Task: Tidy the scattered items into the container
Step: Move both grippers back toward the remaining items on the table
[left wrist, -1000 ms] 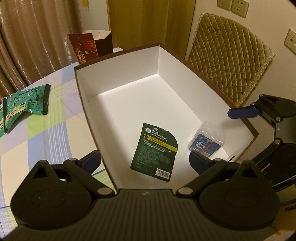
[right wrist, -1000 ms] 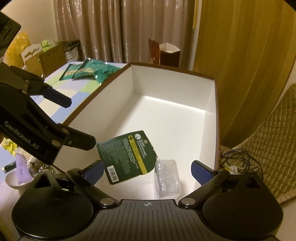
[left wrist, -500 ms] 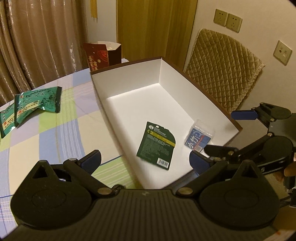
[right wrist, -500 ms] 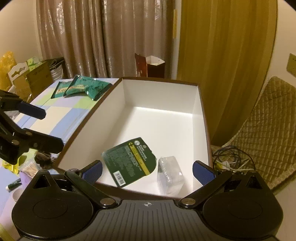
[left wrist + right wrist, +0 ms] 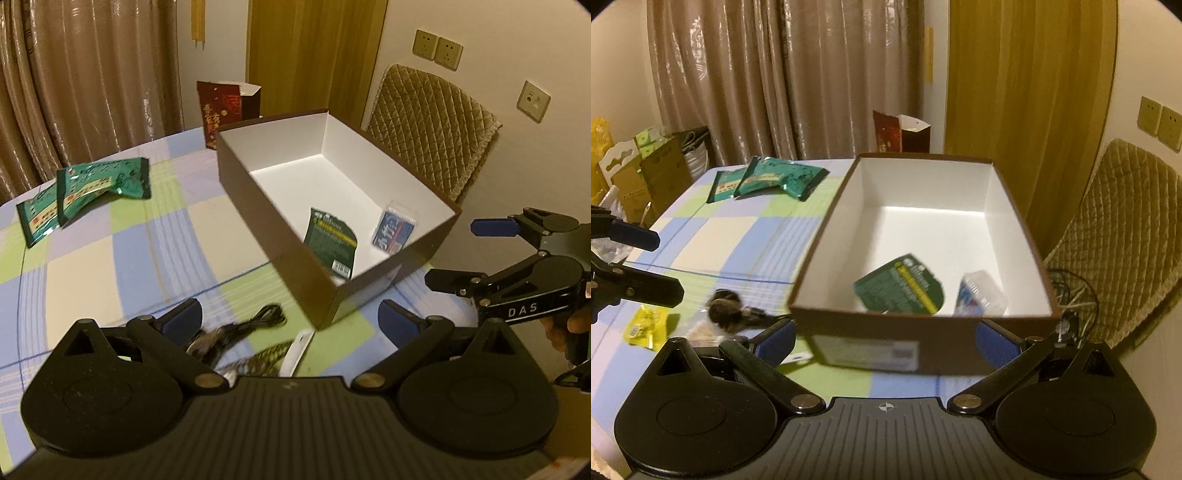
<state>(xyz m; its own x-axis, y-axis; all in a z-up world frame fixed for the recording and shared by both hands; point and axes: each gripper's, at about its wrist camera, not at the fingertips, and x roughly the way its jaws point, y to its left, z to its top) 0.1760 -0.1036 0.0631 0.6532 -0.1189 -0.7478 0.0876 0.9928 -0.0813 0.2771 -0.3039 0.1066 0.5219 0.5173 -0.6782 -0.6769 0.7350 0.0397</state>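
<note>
A brown box (image 5: 258, 206) with a white interior stands on a checked tablecloth (image 5: 110, 258), holding a dark green packet (image 5: 330, 243) and, beside it, a clear blue-printed pack (image 5: 395, 230). Two green pouches (image 5: 85, 188) lie well left of the box. Left gripper (image 5: 290, 321) and right gripper (image 5: 884, 339) hover near the box's near end, both spread wide and carrying nothing.

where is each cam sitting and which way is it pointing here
Left wrist: sits on the left gripper, looking forward and down over the checked table at the box's near corner; its own open fingers and the right gripper show.
Right wrist: sits on the right gripper, facing the box's short end; its own open fingers and the left gripper show.
Shared: box, dark green packet, teal packets.
</note>
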